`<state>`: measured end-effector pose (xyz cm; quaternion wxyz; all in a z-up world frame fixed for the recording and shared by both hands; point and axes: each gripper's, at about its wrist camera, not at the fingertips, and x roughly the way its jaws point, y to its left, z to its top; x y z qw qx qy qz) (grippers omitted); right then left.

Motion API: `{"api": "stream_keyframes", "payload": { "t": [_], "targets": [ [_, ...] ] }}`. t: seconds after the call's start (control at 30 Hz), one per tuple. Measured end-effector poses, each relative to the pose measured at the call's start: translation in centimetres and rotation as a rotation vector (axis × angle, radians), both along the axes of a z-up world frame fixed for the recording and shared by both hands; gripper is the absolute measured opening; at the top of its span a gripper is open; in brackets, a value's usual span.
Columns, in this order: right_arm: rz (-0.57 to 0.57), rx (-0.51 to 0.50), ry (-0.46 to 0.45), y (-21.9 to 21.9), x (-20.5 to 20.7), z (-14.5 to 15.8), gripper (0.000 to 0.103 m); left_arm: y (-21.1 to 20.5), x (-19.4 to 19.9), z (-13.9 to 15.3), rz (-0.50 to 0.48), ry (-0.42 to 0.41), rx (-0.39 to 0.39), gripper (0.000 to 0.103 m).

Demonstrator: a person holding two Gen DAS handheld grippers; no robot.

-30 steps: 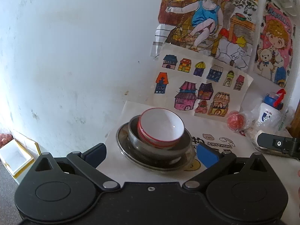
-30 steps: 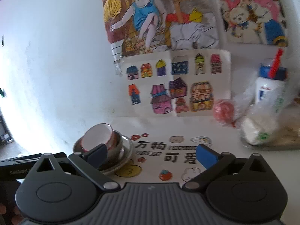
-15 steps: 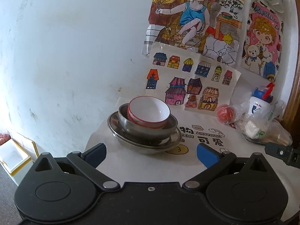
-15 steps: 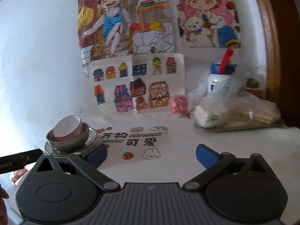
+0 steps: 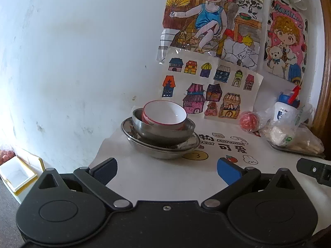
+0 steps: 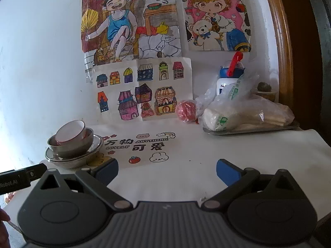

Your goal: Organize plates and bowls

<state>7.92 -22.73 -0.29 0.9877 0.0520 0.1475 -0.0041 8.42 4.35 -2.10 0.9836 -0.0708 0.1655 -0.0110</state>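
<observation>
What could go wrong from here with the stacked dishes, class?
1. The red-rimmed bowl sits tilted in the steel bowl, so a nudge might tip it out.
2. The stack on the steel plate stands near the table's left edge and could be knocked off.
3. The open left hand-held gripper could bump it.

Stacked at the table's far-left corner: tilted white bowl with red rim [image 5: 164,112] inside a steel bowl [image 5: 163,131], resting on steel plate [image 5: 161,144].
</observation>
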Motion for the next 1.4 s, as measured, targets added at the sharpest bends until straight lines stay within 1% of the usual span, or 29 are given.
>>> {"api": "stream_keyframes", "payload": {
  "t": [0.3, 0.57, 0.9, 1.4],
  "targets": [
    [-0.001, -0.002, -0.009, 0.5, -1.2, -0.3, 0.103, -0.2, -0.8, -0.1, 0.003, -0.013, 0.005, 0.102],
    [-0.005, -0.004, -0.007, 0.4, -1.3, -0.3, 0.103, -0.2, -1.4, -0.1, 0.009, -0.011, 0.014, 0.102],
    [-0.008, 0.007, 0.004, 0.1, -0.6, -0.4, 0.103, 0.1, -0.7, 0.0, 0.014, 0.002, 0.014, 0.102],
    [-0.026, 0.018, -0.011, 0.1, -1.0, -0.4, 0.103, 0.2, -0.8, -0.1, 0.023, 0.0, 0.014, 0.102]
  ]
}}
